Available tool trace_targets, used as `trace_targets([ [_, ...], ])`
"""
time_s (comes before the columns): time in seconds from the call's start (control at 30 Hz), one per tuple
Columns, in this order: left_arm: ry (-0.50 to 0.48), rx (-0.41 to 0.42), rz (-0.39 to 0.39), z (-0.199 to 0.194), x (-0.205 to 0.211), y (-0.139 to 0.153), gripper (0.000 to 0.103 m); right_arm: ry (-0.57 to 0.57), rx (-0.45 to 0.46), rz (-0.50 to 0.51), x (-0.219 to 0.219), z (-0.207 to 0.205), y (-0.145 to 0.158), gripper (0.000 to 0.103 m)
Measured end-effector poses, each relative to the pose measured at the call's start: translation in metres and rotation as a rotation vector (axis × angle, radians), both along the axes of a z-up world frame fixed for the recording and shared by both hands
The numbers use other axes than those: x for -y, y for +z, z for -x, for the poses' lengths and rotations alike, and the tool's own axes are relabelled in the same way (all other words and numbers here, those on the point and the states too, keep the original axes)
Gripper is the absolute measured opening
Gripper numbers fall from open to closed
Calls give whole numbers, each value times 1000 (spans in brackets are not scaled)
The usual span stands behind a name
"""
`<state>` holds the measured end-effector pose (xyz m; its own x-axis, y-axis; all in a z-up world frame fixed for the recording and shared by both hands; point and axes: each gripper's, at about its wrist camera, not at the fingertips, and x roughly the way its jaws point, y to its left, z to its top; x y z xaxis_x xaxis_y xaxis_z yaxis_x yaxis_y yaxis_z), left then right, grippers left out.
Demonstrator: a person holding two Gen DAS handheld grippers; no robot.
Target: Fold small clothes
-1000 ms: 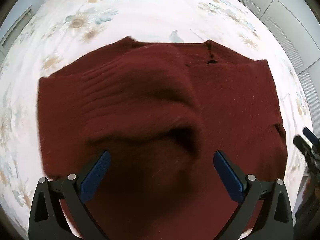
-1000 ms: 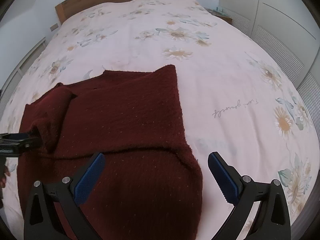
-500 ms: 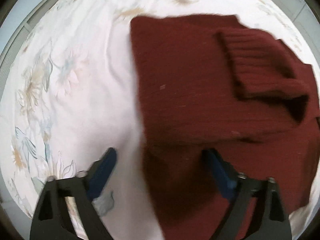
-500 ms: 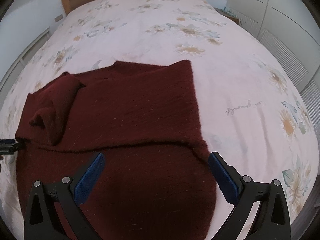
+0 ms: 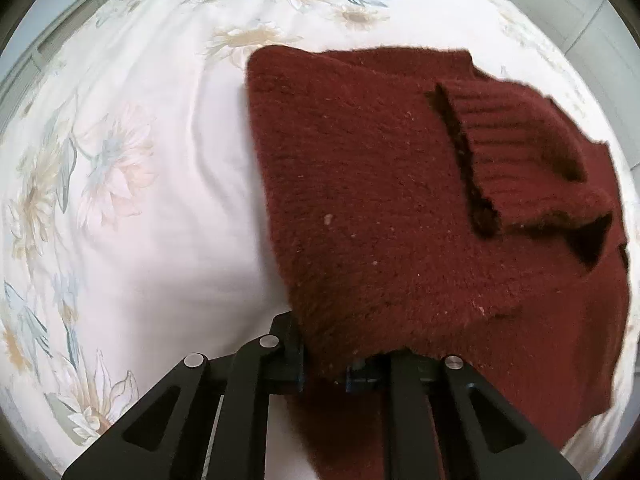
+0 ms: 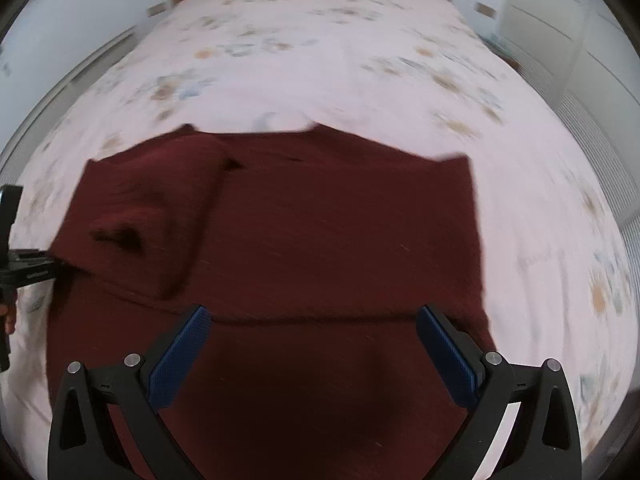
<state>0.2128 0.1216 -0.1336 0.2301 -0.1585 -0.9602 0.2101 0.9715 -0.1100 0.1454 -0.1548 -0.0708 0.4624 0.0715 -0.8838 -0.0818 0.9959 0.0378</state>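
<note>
The left tongs are pinching the near left edge of the dark red sweater at the frame's bottom. The sweater is lying on the floral bed. The right tongs are hanging released above its middle.

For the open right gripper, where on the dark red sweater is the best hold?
Probably the sweater's free right side edge, approached from the bare bedsheet side: it lies flat and exposed, opposite the edge the left gripper pinches. The right gripper hovers open.
</note>
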Motion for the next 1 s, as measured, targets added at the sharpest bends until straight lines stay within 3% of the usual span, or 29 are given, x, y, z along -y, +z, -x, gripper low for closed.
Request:
trace_targets([
  [0.07,31,-11,49,1,-9,-1,11,54,13,4,-20,-9,7,103],
  [0.27,40,-26,77,0,-13,-9,11,254,13,65,-91,-38,7,102],
  [0.47,25,-18,53,-5,-6,-13,11,416,-36,169,-159,-62,-24,102],
  [0.5,22,-19,50,-2,-18,-12,11,425,-46,179,-164,-64,-30,102],
  [0.67,17,-24,42,-5,7,-18,11,470,-46,300,-189,-73,-57,100],
  [0.73,15,-24,41,-6,9,-20,11,473,-37,303,-192,-74,-60,74],
  [0.77,15,-24,41,-6,10,-20,12,469,-44,301,-192,-76,-60,42],
  [0.83,18,-22,38,-8,15,-18,12,460,-38,301,-191,-76,-59,33],
  [0.87,17,-19,34,-7,16,-19,12,462,-32,289,-190,-75,-57,16],
  [0.9,14,-18,30,-6,18,-20,12,453,-23,292,-188,-75,-54,10],
  [1.0,19,-19,37,-5,14,-24,12,380,24,193,-162,-71,-32,10],
])
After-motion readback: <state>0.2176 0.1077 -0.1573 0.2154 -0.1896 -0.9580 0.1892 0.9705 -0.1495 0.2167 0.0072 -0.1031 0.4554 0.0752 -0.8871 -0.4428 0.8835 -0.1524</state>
